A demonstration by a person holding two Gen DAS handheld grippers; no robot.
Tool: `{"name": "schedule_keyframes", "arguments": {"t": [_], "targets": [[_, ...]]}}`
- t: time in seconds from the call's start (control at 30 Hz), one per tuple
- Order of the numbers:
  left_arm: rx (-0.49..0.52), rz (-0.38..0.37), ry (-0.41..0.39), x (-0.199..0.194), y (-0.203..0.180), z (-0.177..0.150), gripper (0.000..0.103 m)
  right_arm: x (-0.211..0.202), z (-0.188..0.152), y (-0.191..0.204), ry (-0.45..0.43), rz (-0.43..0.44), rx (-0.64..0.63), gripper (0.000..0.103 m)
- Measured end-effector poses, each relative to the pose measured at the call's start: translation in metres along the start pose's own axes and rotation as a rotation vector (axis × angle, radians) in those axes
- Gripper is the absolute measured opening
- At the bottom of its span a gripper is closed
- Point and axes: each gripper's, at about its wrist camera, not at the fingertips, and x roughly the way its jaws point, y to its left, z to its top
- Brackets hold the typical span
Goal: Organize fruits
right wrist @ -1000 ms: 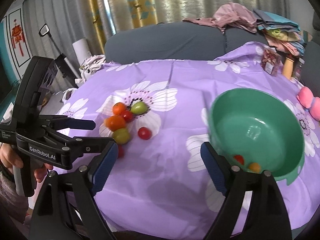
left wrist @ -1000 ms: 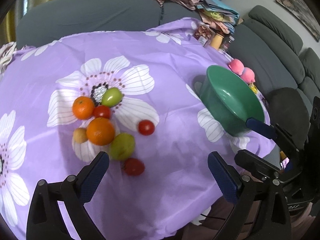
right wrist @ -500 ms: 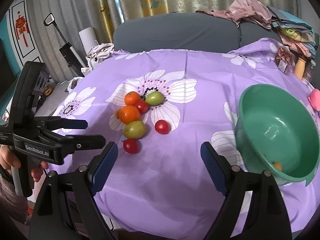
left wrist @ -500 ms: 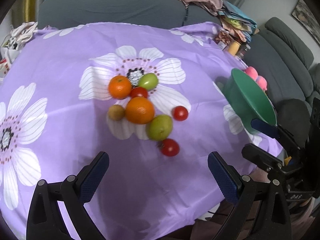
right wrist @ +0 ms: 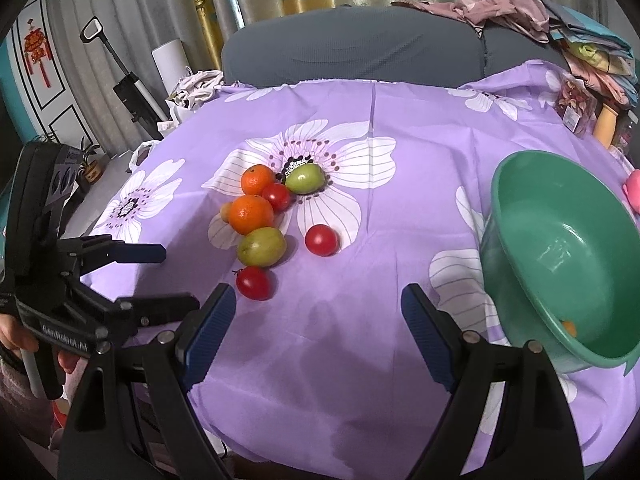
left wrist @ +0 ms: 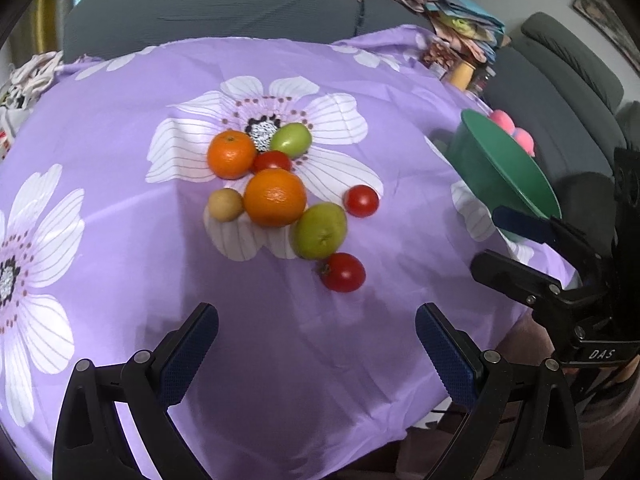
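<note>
A cluster of fruit lies mid-table on the purple flowered cloth: two oranges (left wrist: pixel 275 198), two green fruits (left wrist: pixel 320 230), three red tomatoes (left wrist: pixel 343 272) and a small brown fruit (left wrist: pixel 225 205). The nearest tomato (right wrist: pixel 253 282) sits just ahead of both grippers. A green bowl (right wrist: pixel 520 216) stands at the right with a small orange fruit (right wrist: pixel 569 327) low inside it. My left gripper (left wrist: pixel 316 344) is open and empty over the near cloth. My right gripper (right wrist: pixel 318 320) is open too, nothing between its fingers. Each gripper shows in the other's view.
A grey sofa (right wrist: pixel 344 48) backs the table, with piled clothes (right wrist: pixel 504 4) on it. Jars and a packet (right wrist: pixel 576 108) stand at the far right corner, pink round things (left wrist: pixel 514 130) behind the bowl. The table's front edge (left wrist: pixel 360 456) is close below.
Both views have swung left, so the fruit cluster now sits centred and closer while the bowl has slid to the right edge. Both grippers stay open and empty.
</note>
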Motion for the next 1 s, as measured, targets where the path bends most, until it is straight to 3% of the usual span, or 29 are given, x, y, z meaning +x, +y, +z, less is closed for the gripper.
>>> {"name": "schedule_keyframes", "arguments": {"t": [0.47,1.0], "targets": [[-0.016,-0.015,0.02,0.017,-0.002,0.01,0.099,0.019,0.006,-0.014,0.033,0.033,0.04,0.085],[0.041,0.009,0.046,0.031,-0.011,0.016,0.098,0.035,0.018,-0.024,0.044,0.072,0.054,0.085]]}}
